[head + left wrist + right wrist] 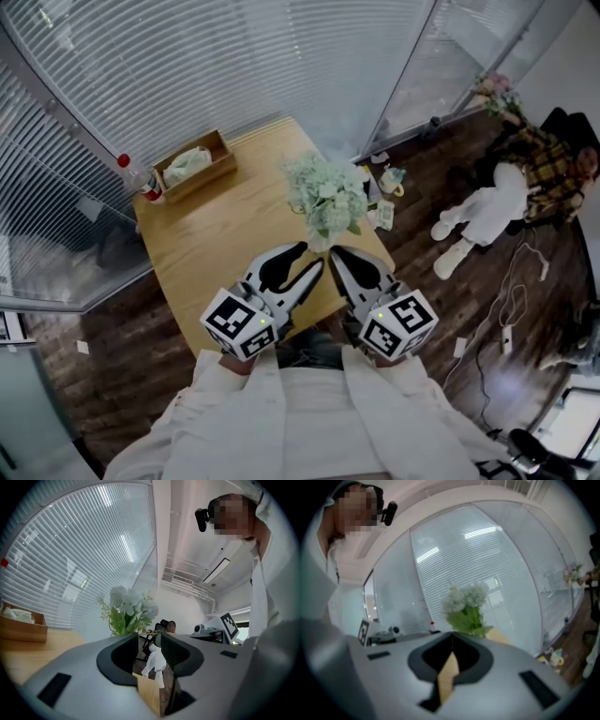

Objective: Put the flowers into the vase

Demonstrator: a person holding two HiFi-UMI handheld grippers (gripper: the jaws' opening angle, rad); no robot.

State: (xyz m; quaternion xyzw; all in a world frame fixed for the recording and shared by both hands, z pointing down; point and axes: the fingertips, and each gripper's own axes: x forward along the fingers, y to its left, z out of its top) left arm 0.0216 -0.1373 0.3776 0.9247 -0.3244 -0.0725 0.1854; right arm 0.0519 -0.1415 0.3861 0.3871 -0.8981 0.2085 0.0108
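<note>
A bunch of white flowers (pixel 328 192) with green leaves stands upright near the table's (pixel 216 234) right edge. The blooms hide the vase from above, and the gripper bodies hide it in both gripper views. My left gripper (pixel 312 256) is just in front of the bunch, open with nothing between its jaws. Beside it, my right gripper (pixel 335 252) is shut and empty, its tips meeting in a thin line. In the left gripper view the flowers (pixel 129 606) rise behind the left gripper (pixel 150 639). In the right gripper view the flowers (pixel 466 604) rise behind the right gripper (pixel 451 637).
A wooden box (pixel 194 164) with pale cloth inside sits at the table's far left corner, a red-capped bottle (pixel 139 178) beside it. Small items (pixel 386 187) lie on the floor to the right. Farther right are a white stuffed figure (pixel 478 216) and a seated person (pixel 548 164).
</note>
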